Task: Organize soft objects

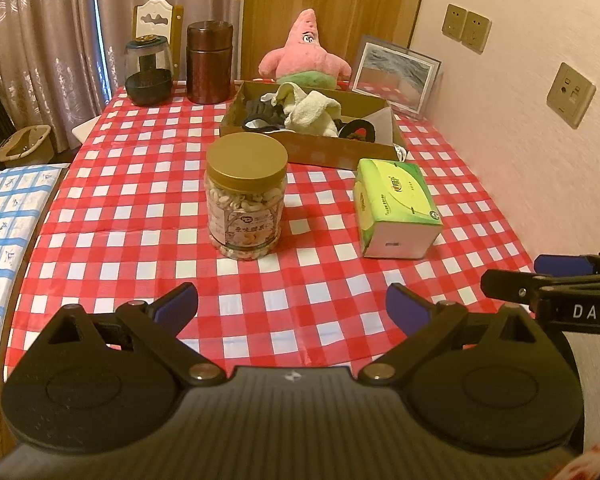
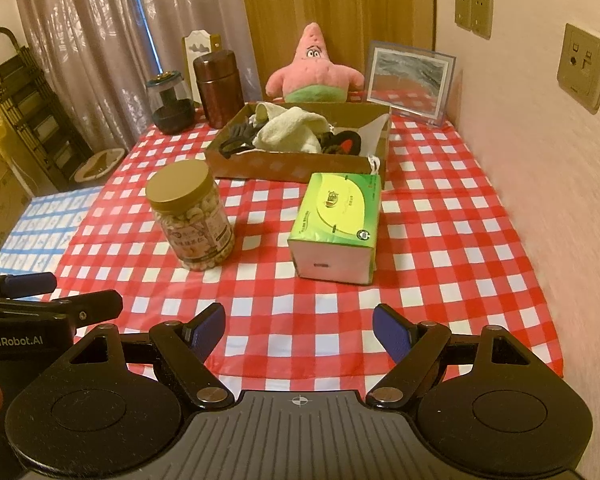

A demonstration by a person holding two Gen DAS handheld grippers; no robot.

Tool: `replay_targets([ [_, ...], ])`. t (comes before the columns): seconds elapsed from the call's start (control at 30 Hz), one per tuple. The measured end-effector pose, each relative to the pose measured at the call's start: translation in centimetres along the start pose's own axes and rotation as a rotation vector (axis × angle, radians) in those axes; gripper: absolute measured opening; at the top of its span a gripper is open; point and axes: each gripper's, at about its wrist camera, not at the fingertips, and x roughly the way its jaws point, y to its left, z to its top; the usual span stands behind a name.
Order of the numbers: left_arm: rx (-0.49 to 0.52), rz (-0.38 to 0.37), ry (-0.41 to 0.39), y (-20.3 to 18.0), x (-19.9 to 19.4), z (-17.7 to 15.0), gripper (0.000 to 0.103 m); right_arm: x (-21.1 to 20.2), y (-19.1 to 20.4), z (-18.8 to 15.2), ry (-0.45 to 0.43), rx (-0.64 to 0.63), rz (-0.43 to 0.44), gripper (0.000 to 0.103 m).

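Red-and-white checked cloth covers the table (image 1: 140, 208), and both claws hover over its near edge, side by side. The left claw (image 1: 292, 308) stands wide open with nothing between its blue pads; the right claw (image 2: 298, 334) is spread just as wide and holds nothing either. Toward the far side sits a cardboard box (image 2: 284, 168) holding a cream towel (image 2: 288, 128) heaped over some dark soft items. Just behind the box a pink starfish plush (image 2: 314, 72) sits upright against the wooden panel. In front of the box, a green tissue pack (image 2: 336, 224) lies on the cloth, and to its left stands a gold-lidded jar of nuts (image 2: 190, 216). A framed picture (image 2: 410, 80) leans by the wall.
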Motion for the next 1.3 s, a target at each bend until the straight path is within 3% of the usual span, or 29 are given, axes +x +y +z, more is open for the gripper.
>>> replay_targets([
  [1.3,0.000,-0.001,-0.004,-0.31,0.04,0.15,0.100,-0.13,-0.57,0.16,-0.004,0.001,-0.007,0.080],
])
